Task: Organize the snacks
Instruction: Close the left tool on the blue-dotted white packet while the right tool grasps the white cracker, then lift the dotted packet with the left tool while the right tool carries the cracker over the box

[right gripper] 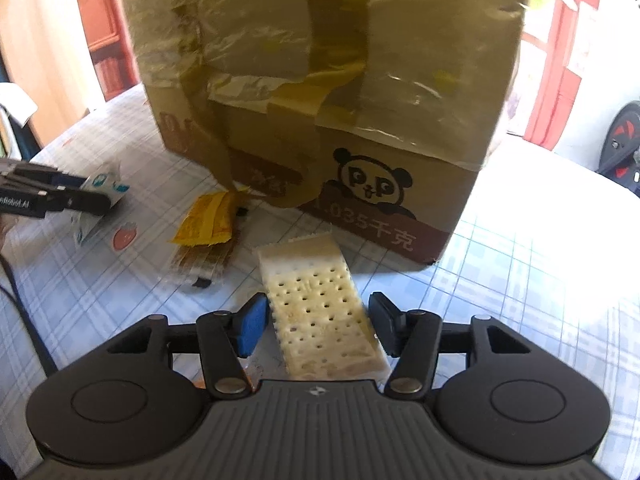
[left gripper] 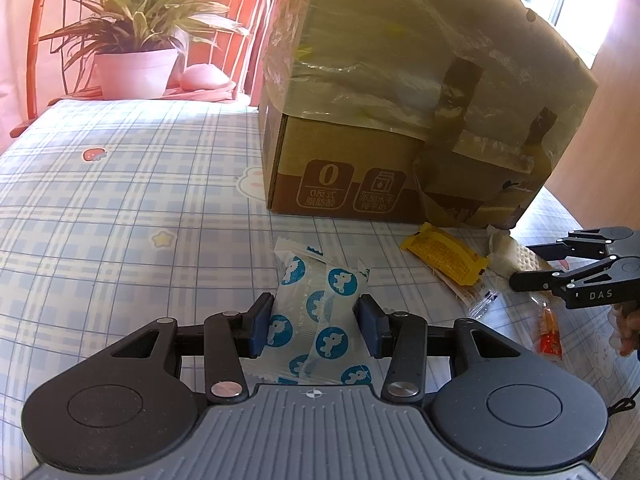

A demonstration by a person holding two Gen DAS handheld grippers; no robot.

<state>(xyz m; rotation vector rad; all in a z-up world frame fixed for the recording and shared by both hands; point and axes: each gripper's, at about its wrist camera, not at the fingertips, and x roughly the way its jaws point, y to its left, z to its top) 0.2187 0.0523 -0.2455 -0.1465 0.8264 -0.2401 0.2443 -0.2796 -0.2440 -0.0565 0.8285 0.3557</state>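
Observation:
My left gripper (left gripper: pixel 315 326) is shut on a white snack packet with blue round prints (left gripper: pixel 320 312); both blue pads press its sides. It shows again at the left of the right wrist view as the left gripper (right gripper: pixel 80 194) with that packet (right gripper: pixel 106 184). My right gripper (right gripper: pixel 316 328) straddles a clear-wrapped stack of pale crackers (right gripper: pixel 320 300) lying on the table. Its right pad is at the wrapper's edge and a thin gap remains at the left pad. The left wrist view catches the right gripper (left gripper: pixel 524 264) at its right edge.
A big taped cardboard box (right gripper: pixel 320 80) stands just behind the snacks on the checked tablecloth (left gripper: pixel 120 208). A yellow packet (right gripper: pixel 206 220) lies on a clear-wrapped brown snack (right gripper: pixel 204 264). A small red-orange sachet (left gripper: pixel 548 332) lies nearby. A potted plant (left gripper: pixel 136 40) stands at the far left.

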